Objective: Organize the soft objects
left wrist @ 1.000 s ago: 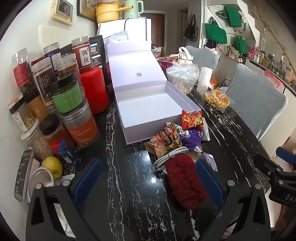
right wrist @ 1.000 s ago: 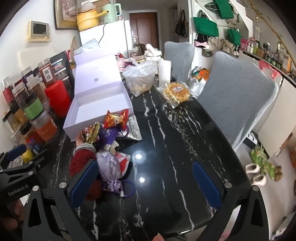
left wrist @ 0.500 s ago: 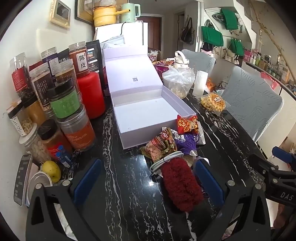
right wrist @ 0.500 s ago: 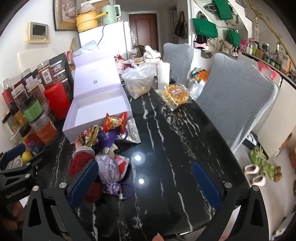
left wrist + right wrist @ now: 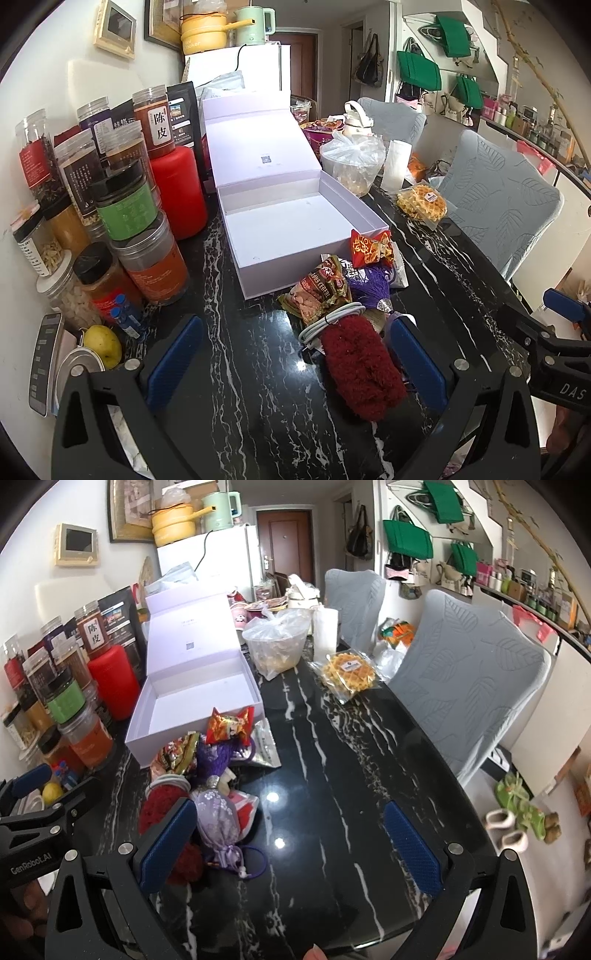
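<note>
White box (image 5: 295, 225) lid raised, nothing inside, red fuzzy pouch (image 5: 360, 369) at 5 o'clock of it, long axis 11-to-5, left gripper (image 5: 291, 360) and right gripper (image 5: 288, 843) both spread, holding nothing.

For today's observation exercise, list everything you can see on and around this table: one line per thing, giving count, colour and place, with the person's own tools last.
Gift box: one, white, lid open, empty, mid-table.
Fluffy item: one, dark red, near edge of the pile in front of the box.
Drawstring pouch: one, lilac, beside the fluffy item.
Tassel: one, purple, in the pile.
Snack packets: at least two, red and brown, against the box front.
Cable: one, white, coiled in the pile.
Jars: many, mixed colours, along the wall.
Waffle bag: one, yellow, far side.
Chairs: two, grey, beside the table.
Table: one, black marble.
Left gripper: open, above the table.
Right gripper: open, by the pouch.
</note>
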Action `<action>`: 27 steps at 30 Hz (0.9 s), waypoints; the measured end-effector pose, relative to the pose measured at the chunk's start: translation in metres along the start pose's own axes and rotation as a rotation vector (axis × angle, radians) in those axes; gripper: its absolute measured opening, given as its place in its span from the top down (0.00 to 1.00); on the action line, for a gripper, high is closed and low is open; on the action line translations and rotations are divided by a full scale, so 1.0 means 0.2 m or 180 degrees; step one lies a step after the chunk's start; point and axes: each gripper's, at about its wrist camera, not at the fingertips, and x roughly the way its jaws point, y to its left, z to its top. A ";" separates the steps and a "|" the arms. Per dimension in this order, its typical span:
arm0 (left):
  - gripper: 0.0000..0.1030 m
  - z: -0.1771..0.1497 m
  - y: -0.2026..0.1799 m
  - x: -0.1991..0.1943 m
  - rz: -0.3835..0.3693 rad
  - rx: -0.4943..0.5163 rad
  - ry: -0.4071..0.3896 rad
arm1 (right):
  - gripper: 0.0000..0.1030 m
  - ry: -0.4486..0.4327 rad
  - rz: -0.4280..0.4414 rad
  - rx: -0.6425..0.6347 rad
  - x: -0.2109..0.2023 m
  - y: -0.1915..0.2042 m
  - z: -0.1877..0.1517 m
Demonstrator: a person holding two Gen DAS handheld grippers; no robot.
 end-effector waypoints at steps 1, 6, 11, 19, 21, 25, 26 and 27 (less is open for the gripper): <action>0.00 0.00 0.00 0.00 -0.0005 0.0001 -0.0001 | 0.00 0.0000 -0.0001 -0.0001 0.00 0.00 0.00; 0.00 0.00 0.00 0.00 -0.0038 -0.0007 0.0008 | 0.00 0.0016 0.0009 -0.0012 0.00 0.01 0.00; 0.00 0.00 0.01 -0.01 -0.0050 -0.0008 0.0015 | 0.00 0.0017 0.0004 -0.0036 0.00 0.02 0.01; 0.00 0.00 0.03 -0.02 -0.0040 -0.0028 -0.0003 | 0.00 -0.0004 0.0017 -0.0042 0.00 0.04 0.00; 0.00 0.00 0.04 -0.02 -0.0024 -0.0032 0.0005 | 0.00 -0.0002 0.0026 -0.0047 0.00 0.04 0.00; 0.00 0.00 0.05 -0.01 -0.0012 -0.0046 0.0021 | 0.00 0.0007 0.0028 -0.0054 0.01 0.05 -0.01; 0.00 -0.01 0.05 -0.01 -0.0011 -0.0048 0.0025 | 0.00 0.0010 0.0027 -0.0052 0.01 0.05 0.00; 0.00 -0.01 0.05 -0.01 -0.0008 -0.0049 0.0029 | 0.00 0.0007 0.0027 -0.0049 0.01 0.05 -0.01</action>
